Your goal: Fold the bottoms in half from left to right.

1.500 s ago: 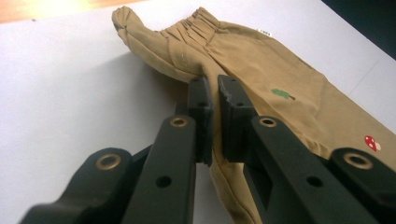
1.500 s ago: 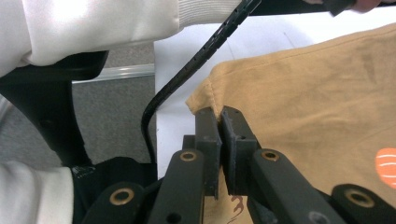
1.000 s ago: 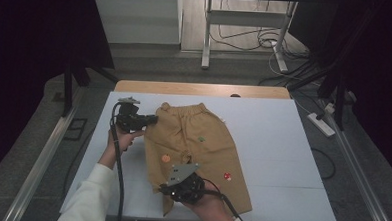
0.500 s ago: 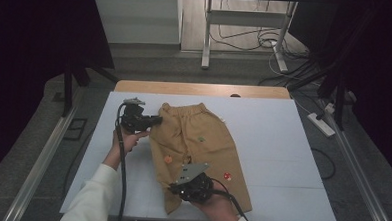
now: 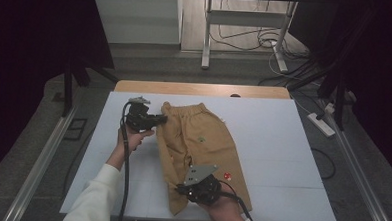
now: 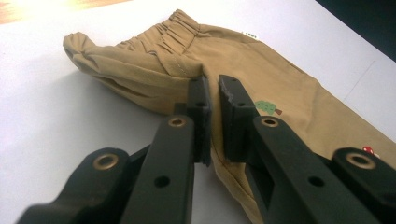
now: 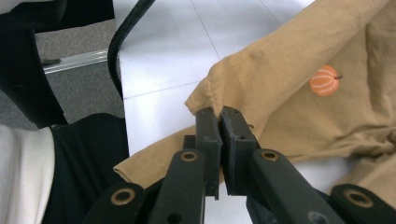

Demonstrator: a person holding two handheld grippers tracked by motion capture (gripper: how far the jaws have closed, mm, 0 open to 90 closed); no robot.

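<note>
Tan children's trousers lie lengthwise on the white table, waistband at the far end, one leg folded over the other. My left gripper is at the waistband's left corner. In the left gripper view its jaws are shut, with the bunched cloth pinched between them. My right gripper is near the front edge, on the leg's hem. In the right gripper view it is shut on a fold of the tan hem, close to a stitched orange pumpkin.
A wooden strip runs along the table's far edge. A metal stand and loose cables sit on the floor behind, and a power strip lies at the right. Bare white tabletop stretches to the right of the trousers.
My right gripper has drifted a little to the right along the front edge, carrying the hem with it. The trousers now look narrower. The left gripper has edged slightly right at the waistband.
</note>
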